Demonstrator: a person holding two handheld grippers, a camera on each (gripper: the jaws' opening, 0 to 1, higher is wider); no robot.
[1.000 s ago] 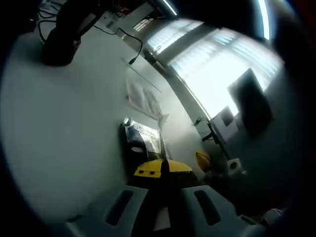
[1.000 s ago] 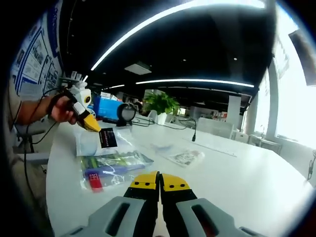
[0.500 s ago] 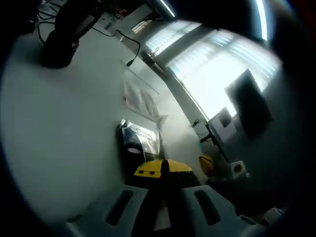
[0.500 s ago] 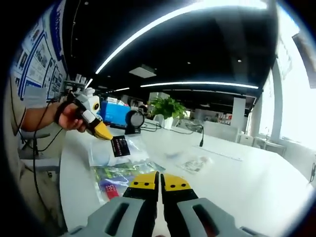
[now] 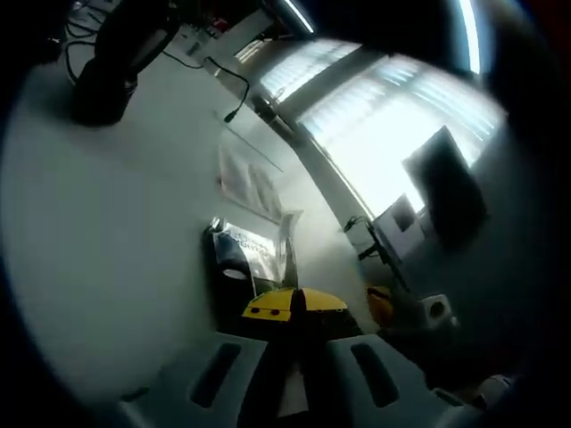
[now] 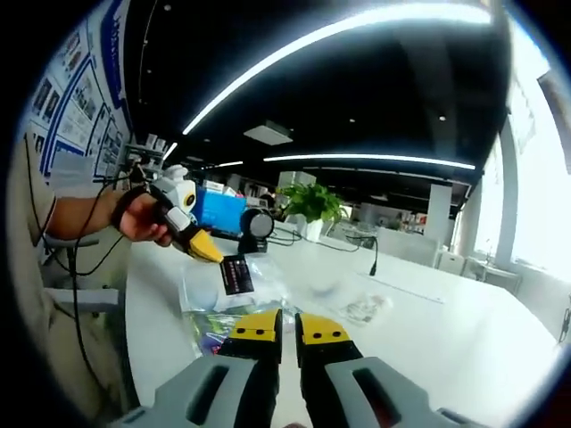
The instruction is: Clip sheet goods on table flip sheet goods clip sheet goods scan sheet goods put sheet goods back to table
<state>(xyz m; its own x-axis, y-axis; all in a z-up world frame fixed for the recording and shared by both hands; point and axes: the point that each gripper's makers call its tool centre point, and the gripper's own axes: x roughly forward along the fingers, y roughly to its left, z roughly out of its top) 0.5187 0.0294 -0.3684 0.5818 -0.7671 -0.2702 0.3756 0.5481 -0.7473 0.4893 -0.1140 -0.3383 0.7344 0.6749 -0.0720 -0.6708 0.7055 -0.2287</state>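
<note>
Above the white desk point(image 6: 464, 339), the left gripper point(image 6: 207, 249) is gripped by a hand point(image 6: 143, 219) and clenches a clear, glossy plastic bag point(image 6: 234, 278) by its black label card, lifting it off the desk. In the left gripper view the same bag point(image 5: 252, 257) hangs in front of the yellow tips point(image 5: 294, 303); the film is crinkled and carries a dark card and printed insert.

The right gripper point(image 6: 287, 328) is clenched on nothing, its yellow tips nearly touching with only a thin gap between them. Just beyond those tips a flat packet point(image 6: 214, 333) with green and purple print lies on the desk near the person's edge. A second flat clear packet point(image 6: 366, 308) lies farther in on the desk, well apart from the first.

A blue box-shaped device point(image 6: 219, 210), a round black lens unit point(image 6: 259, 224) and a leafy plant point(image 6: 312, 202) stand at the far edge. A black cable point(image 5: 234, 85) curves across the smooth matt desk point(image 5: 107, 232).
</note>
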